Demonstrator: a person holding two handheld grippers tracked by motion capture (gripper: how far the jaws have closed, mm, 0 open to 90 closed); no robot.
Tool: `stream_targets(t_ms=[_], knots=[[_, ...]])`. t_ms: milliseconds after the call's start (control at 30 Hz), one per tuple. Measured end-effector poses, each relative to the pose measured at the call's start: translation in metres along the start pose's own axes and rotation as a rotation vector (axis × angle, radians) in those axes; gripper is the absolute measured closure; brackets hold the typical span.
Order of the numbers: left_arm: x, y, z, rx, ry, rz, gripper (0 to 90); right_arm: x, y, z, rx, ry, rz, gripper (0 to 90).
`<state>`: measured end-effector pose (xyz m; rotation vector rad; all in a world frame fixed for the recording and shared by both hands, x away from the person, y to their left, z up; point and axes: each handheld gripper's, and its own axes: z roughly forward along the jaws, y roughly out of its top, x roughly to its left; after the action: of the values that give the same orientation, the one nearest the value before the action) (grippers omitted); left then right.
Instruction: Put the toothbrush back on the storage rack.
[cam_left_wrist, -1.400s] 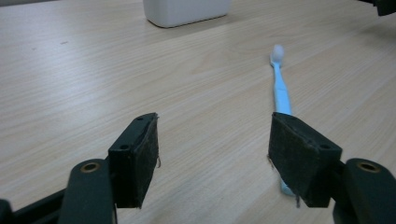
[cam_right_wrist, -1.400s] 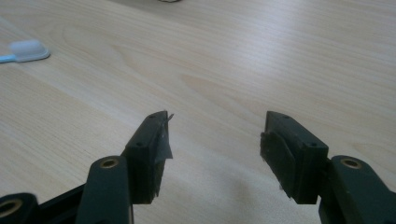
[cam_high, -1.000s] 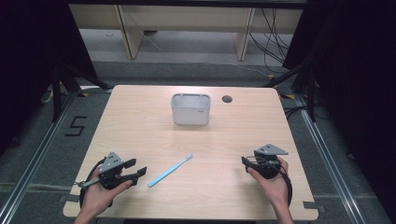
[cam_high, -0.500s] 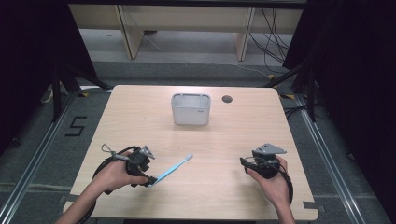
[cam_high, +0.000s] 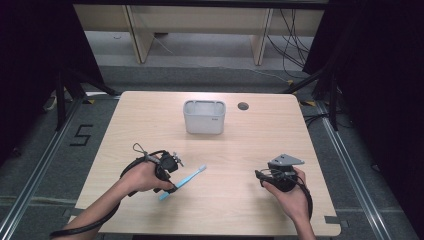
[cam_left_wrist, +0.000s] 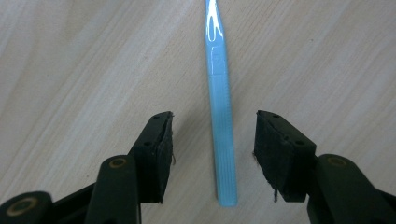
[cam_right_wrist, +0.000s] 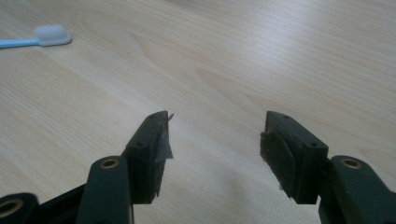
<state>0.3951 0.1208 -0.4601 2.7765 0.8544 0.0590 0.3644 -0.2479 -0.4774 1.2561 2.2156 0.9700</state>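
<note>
The blue toothbrush (cam_left_wrist: 220, 116) is being straddled by the left gripper (cam_left_wrist: 212, 144), jaws just closing but apparently not yet touching; the handle should be kept centred.

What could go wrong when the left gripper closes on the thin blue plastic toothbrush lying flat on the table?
1. The left gripper, its fingers just closing, straddles only the tail end of the thin blue plastic toothbrush; held there, the brush may pivot or droop.
2. The handle lies flat on the light wooden table, so the fingers may scrape the wood or slip off.
</note>
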Motion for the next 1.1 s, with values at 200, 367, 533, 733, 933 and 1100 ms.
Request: stream_targets(t_ms=[200,367,533,733,933,1100], knots=[[0.000,0.015,0.011,0.030,-0.010,0.026,50.8,0.000,-0.001,0.002,0.001,-0.002,-0.013,41.9],[-0.001,0.020,0.014,0.049,-0.008,0.044,51.4,-0.001,-0.001,0.002,-0.003,-0.002,-0.017,42.0],[-0.003,0.025,0.019,0.072,0.004,0.052,54.8,0.003,-0.001,0.001,0.015,0.010,0.005,42.0],[-0.005,0.030,0.020,0.076,0.005,0.054,57.7,0.001,0.000,0.001,0.005,0.001,-0.023,42.0],[-0.004,0.032,0.022,0.086,0.007,0.044,59.9,0.002,-0.001,0.002,0.005,0.004,-0.013,41.9],[-0.005,0.034,0.024,0.104,-0.002,0.038,61.8,0.001,-0.001,0.002,0.001,0.004,-0.014,42.0]])
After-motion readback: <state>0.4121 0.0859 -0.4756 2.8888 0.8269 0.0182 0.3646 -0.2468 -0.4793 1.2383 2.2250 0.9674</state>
